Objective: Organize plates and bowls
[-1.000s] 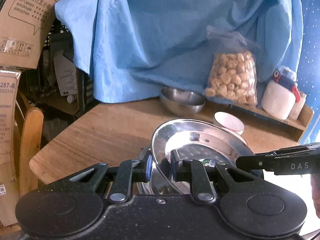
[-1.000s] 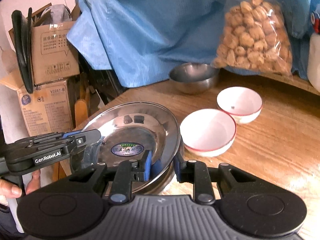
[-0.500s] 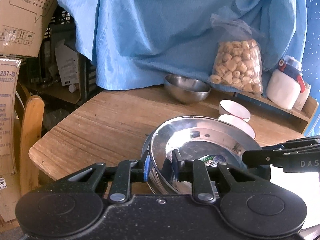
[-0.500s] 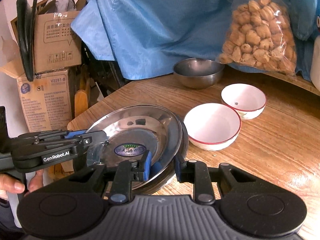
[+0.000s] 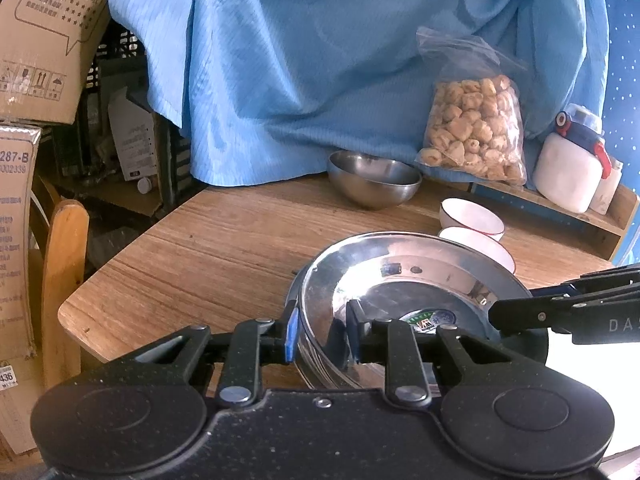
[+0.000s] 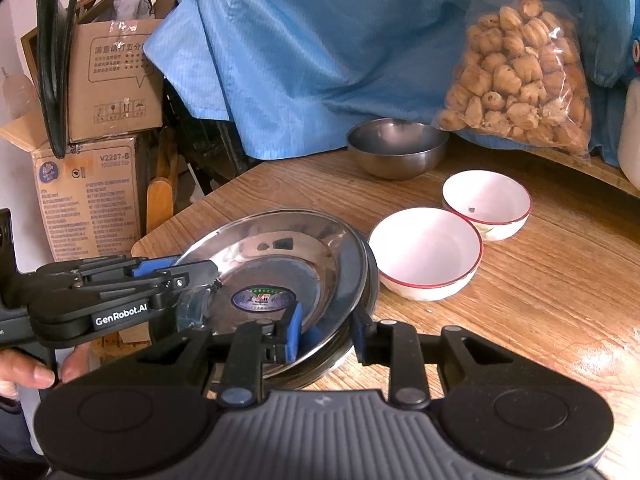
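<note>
Both jaws just easing apart: left hand-held gripper (image 5: 322,336) and right hand-held gripper (image 6: 326,334) released around steel plate (image 6: 280,256) rim. Back straight off; don't drag plate off stack on table (image 6: 540,300).

Steel plate (image 6: 288,256): polished metal, mirror-glossy, with a printed sticker at centre. Steel bowl (image 6: 396,152): duller brushed metal. Two white bowls (image 6: 428,252), red-rimmed: smooth, glazed finish. Worktop (image 5: 208,256): grained wood, low sheen, glossy where light falls. Blue cloth (image 5: 320,60): matt, finely ribbed weave. Snack bag (image 5: 472,128): clear crinkled plastic. Cartons (image 6: 112,80): matt cardboard.
</note>
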{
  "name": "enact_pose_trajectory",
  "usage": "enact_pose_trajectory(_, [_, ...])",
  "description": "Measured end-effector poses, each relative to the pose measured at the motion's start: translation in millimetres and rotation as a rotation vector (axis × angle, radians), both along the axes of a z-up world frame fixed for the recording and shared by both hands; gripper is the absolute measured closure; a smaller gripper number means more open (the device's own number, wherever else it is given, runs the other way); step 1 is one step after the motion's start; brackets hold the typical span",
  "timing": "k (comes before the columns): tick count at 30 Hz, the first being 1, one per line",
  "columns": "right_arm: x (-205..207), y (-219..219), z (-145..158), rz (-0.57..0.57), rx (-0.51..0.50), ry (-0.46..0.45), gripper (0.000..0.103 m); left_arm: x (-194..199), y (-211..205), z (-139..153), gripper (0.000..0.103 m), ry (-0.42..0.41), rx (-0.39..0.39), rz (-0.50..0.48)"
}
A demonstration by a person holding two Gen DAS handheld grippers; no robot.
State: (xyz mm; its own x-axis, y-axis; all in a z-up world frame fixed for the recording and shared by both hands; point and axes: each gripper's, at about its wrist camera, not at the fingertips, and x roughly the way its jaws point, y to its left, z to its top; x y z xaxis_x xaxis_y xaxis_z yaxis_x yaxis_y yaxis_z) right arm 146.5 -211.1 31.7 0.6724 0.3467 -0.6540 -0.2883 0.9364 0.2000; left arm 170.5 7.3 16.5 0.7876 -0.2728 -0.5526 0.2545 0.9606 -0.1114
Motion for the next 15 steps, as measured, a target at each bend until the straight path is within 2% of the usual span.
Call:
enact_pose_trajectory(3, [-1,2,0,0.004,-0.012,-0.008,0.071,-1,-1,0,0.076,-0.005,0.01,0.002])
enact_pose_trajectory(9, [-3,8,0,-0.005,-0.025,-0.013,0.063,0,-1,-2,0.076,-0.02,0.017,0.006])
enact_pose_trajectory(15, [-3,14,1,-0.004,-0.087,-0.03,0.059,-1,-1,-2,0.077,-0.03,0.011,0.005])
